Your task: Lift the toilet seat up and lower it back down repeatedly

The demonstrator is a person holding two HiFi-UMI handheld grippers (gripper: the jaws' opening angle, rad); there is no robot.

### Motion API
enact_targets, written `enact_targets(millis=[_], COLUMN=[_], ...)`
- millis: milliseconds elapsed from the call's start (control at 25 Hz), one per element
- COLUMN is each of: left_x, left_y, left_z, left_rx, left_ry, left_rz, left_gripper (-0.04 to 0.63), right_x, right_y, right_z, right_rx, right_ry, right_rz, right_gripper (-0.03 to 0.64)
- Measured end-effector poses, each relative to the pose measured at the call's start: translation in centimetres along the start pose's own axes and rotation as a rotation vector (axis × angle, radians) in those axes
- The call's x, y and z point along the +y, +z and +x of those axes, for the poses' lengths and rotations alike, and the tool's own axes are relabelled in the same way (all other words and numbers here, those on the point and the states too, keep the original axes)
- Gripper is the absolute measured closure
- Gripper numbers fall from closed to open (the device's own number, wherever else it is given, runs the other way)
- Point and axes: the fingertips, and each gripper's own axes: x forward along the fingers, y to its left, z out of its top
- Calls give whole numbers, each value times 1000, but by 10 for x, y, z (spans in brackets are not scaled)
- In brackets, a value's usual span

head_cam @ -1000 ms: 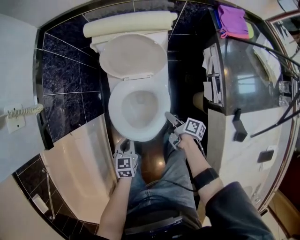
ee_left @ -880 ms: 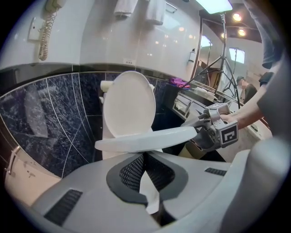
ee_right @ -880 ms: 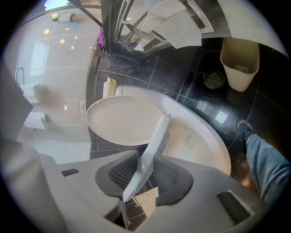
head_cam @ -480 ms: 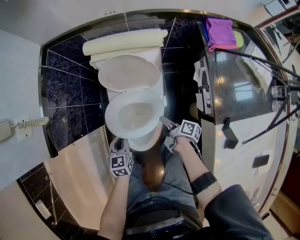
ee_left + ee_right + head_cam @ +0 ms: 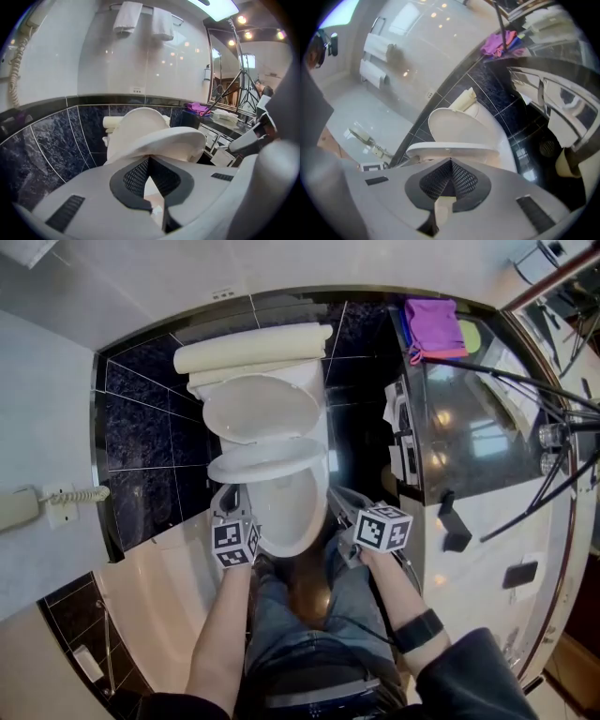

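Closed and empty, left gripper (image 5: 149,159) and right gripper (image 5: 451,161) prop the half-raised toilet seat (image 5: 267,465) under its front edge. The right's jaws just closed.

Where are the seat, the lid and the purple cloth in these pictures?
seat (image 5: 267,465): head view, on its white ring, partly raised.
lid (image 5: 261,409): head view, middle of its inner face.
purple cloth (image 5: 431,320): head view, middle of the cloth.

Ceiling lamp (image 5: 213,7) is lighting the room brightly from above the left gripper (image 5: 149,158) fingers (image 5: 136,176). Glare is spotting the wall (image 5: 154,61) and counter (image 5: 469,418) beyond them. Fisheye is bending and darkening every picture edge.
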Motion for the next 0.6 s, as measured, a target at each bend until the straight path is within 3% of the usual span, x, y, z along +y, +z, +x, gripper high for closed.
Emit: enact_targets(millis=[320, 600], left_x=[23, 36], left_y=[45, 74], left_z=[54, 99], left_rx=[-40, -30], left_ry=[49, 60], left_rz=[50, 109], left_gripper=[595, 595], right_x=[20, 26], right_y=[21, 32], right_z=[-28, -34], right_rx=[20, 27], right_ry=[-49, -61], right_rz=[-361, -473], right_gripper=[612, 612])
